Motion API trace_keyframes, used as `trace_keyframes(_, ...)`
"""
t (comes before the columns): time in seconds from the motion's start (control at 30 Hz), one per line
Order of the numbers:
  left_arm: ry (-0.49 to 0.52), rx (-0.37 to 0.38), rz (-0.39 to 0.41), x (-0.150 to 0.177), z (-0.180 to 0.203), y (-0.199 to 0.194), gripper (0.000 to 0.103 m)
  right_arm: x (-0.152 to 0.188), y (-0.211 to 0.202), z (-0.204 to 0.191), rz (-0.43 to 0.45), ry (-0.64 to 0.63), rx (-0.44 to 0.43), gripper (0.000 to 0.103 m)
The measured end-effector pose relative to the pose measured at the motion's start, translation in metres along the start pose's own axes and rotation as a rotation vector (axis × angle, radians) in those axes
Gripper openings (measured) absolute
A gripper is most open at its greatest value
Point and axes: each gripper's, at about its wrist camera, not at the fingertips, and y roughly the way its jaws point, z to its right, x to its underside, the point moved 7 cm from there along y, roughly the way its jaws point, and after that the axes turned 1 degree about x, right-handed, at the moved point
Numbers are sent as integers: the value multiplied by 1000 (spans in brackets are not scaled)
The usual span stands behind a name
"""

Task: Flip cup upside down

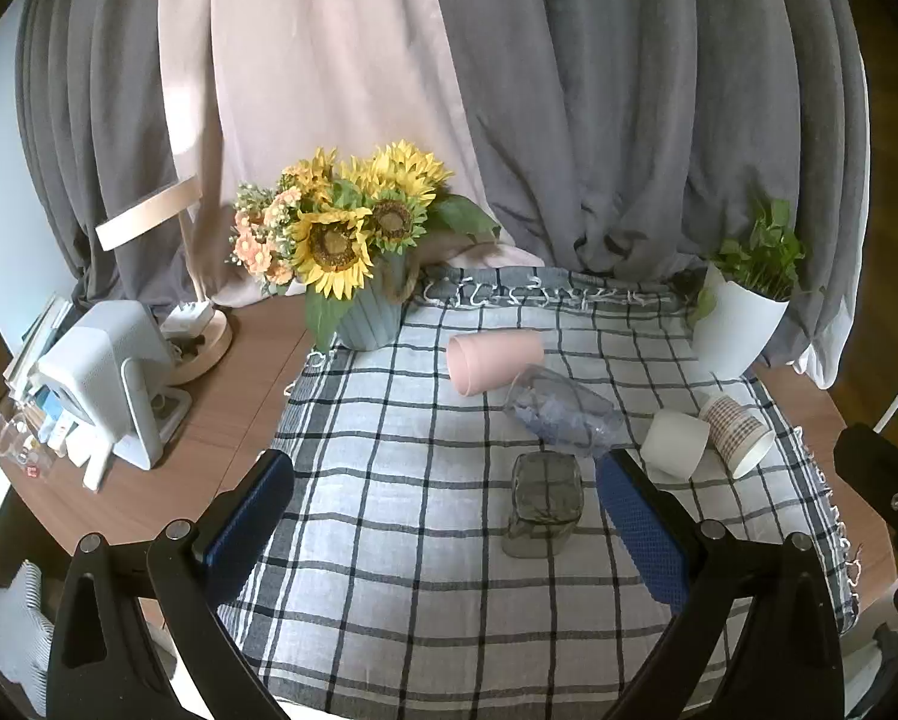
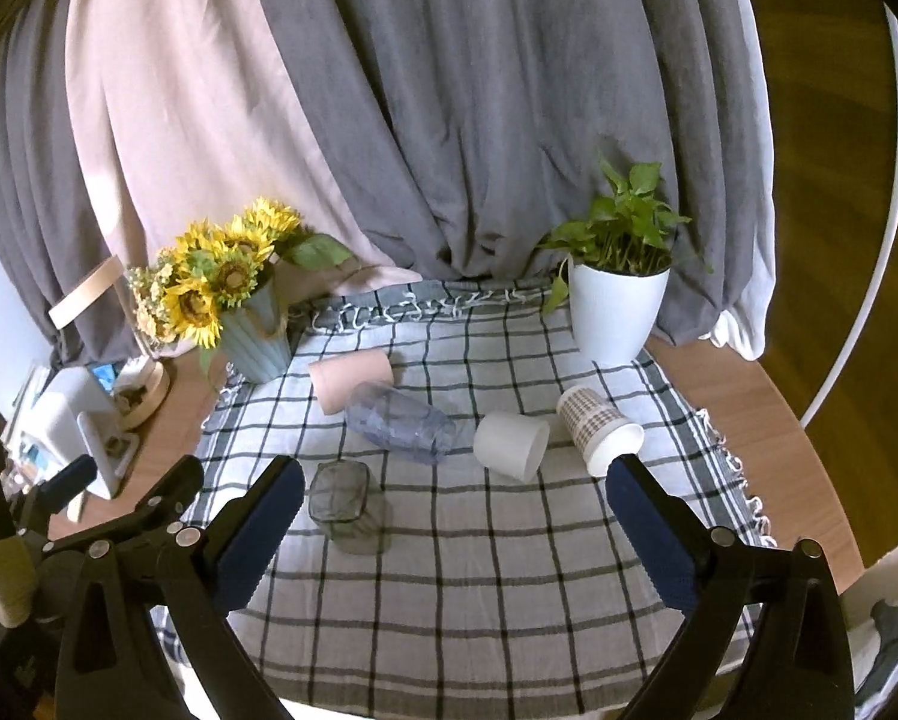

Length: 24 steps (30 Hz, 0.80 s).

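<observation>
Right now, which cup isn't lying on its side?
The smoky square glass cup, nearest the tongs, stands on the cloth; the pink, clear, white and patterned cups all lie tipped over.

Glass cup (image 1: 544, 504) stands between the left hand-held gripper (image 1: 443, 510) fingers; plastic cup (image 1: 563, 414) lies beyond it, paper cups (image 1: 707, 441) to the right.

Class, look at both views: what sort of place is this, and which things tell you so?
Probably a home room: a wooden table with a checked tablecloth, a sunflower bouquet, and curtains behind.
</observation>
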Motion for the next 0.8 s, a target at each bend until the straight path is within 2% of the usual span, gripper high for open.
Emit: trace_keyframes(0.8,-29,-22,-1,4,0,-4,103,4,-2,0,-11,-14,-16,101)
